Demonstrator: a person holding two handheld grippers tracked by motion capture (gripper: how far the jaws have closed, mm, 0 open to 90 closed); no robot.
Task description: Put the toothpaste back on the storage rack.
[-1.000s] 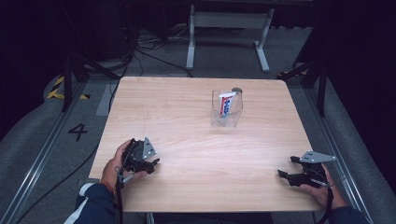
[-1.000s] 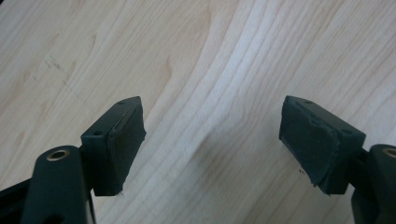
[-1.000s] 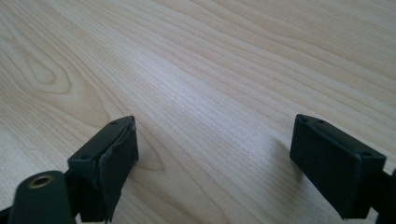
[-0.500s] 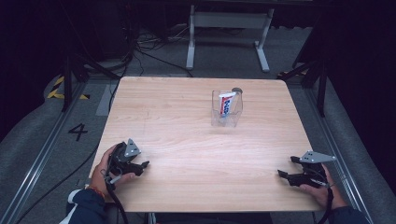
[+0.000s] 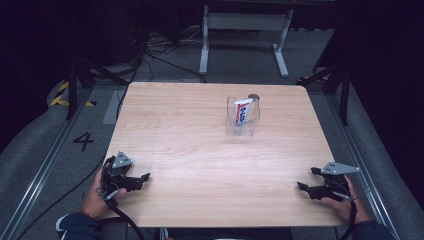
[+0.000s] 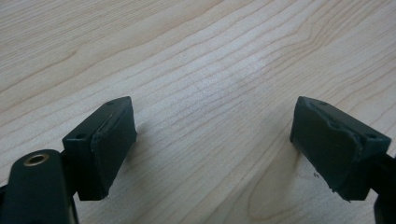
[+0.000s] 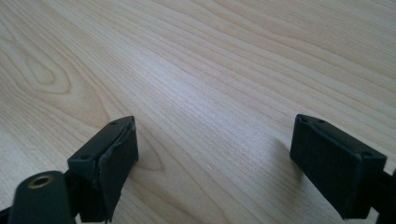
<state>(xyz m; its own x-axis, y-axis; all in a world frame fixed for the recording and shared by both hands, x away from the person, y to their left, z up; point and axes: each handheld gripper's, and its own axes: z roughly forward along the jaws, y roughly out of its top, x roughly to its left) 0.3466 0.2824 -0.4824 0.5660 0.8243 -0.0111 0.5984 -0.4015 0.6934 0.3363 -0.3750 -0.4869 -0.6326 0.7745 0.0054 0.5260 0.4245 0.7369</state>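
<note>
**Both grippers parked at near edge, tube in cup untouched**

The clear plastic cup (image 5: 242,117) was seen standing upright past table (image 5: 200,150) centre, toward the far edge and slightly right. The toothpaste tube (image 5: 243,111) was propped upright inside the cup, with a dark round item just behind the cup rim, too small to identify.

Handling, as judged: the tube looked light and soft, likely to dent under hard squeeze; the cup looked thin, light and easily tipped. The tube is best taken at its upper end, above the cup rim.

The left gripper (image 5: 142,178) was held well short of the cup, at the near-left corner, jaws apart, nothing between them. The right gripper (image 5: 306,184) was held at the near-right corner, well apart from the cup, jaws apart and empty.

Versus 1 second earlier: the left gripper was moved further from the cup, toward the near-left corner, its jaws just opened wider. No change was noted for the right gripper, cup or tube.
</note>
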